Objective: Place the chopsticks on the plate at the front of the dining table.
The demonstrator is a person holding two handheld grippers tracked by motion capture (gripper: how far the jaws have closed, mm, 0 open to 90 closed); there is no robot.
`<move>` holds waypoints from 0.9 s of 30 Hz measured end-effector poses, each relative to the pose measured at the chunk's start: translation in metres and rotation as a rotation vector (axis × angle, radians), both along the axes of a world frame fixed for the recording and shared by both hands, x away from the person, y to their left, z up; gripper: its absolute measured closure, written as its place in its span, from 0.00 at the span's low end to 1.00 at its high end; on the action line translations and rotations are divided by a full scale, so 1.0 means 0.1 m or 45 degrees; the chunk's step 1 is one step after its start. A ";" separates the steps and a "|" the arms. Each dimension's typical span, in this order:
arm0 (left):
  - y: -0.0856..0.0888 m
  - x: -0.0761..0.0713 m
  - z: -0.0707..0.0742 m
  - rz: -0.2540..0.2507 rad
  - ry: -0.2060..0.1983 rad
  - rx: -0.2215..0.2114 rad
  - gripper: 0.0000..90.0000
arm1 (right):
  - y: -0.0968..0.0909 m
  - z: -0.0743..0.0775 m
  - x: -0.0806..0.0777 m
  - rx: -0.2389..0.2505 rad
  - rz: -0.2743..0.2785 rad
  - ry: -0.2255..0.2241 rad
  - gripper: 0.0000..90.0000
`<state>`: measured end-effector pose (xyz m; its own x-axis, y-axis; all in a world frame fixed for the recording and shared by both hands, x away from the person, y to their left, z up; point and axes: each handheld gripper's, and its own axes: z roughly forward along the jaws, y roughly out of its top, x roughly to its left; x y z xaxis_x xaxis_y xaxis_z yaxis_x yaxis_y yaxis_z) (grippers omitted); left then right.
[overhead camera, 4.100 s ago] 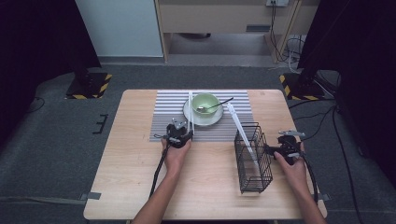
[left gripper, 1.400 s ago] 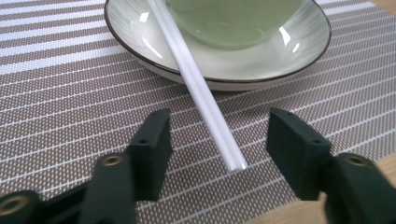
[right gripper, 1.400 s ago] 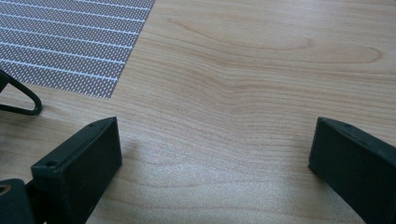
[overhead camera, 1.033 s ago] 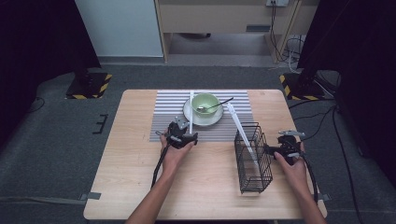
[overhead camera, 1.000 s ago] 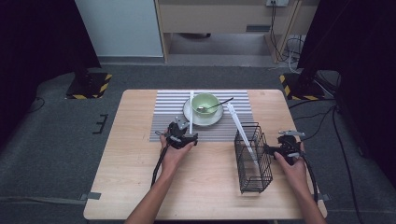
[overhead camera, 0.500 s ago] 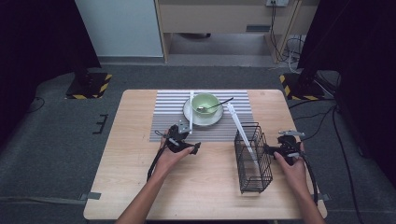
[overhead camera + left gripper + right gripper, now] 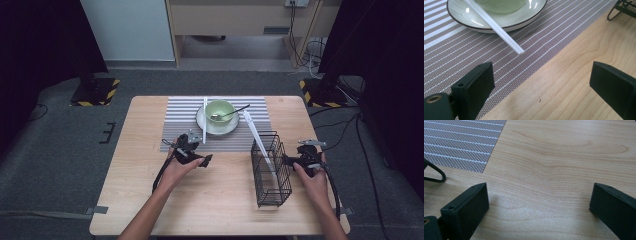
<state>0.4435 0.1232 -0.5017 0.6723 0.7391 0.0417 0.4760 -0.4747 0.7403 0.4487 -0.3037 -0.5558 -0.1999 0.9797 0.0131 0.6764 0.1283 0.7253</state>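
Near the middle of the high view the left claw (image 7: pixel 200 161) hovers low over the tabletop (image 7: pixel 150 200), its jaws having just been opening and now standing wide apart with nothing between them. In the left gripper view a white chopstick (image 7: pixel 496 28) lies just above the jaws, one end on the striped placemat (image 7: pixel 454 57), leaning across the plate (image 7: pixel 529 15) under a green bowl (image 7: pixel 220 111). At right, the right claw (image 7: pixel 290 161) rests beside the black wire basket (image 7: pixel 272 170), jaws apart and empty.
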 end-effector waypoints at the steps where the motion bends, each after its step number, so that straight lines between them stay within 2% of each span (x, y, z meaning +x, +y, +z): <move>1: 0.01 -0.01 0.01 -0.003 -0.001 0.008 0.05 | 0.00 0.00 0.00 0.000 0.000 0.000 0.03; 12: 0.20 -0.13 0.09 0.020 -0.001 0.020 0.05 | 0.00 0.00 0.00 0.000 -0.002 0.000 0.03; 21: 0.45 -0.19 0.05 0.062 0.003 0.038 0.05 | 0.00 0.00 0.00 -0.001 -0.003 0.000 0.03; 27: 0.63 -0.20 0.01 0.101 0.011 0.031 0.05 | 0.00 0.00 0.00 -0.001 -0.003 0.000 0.03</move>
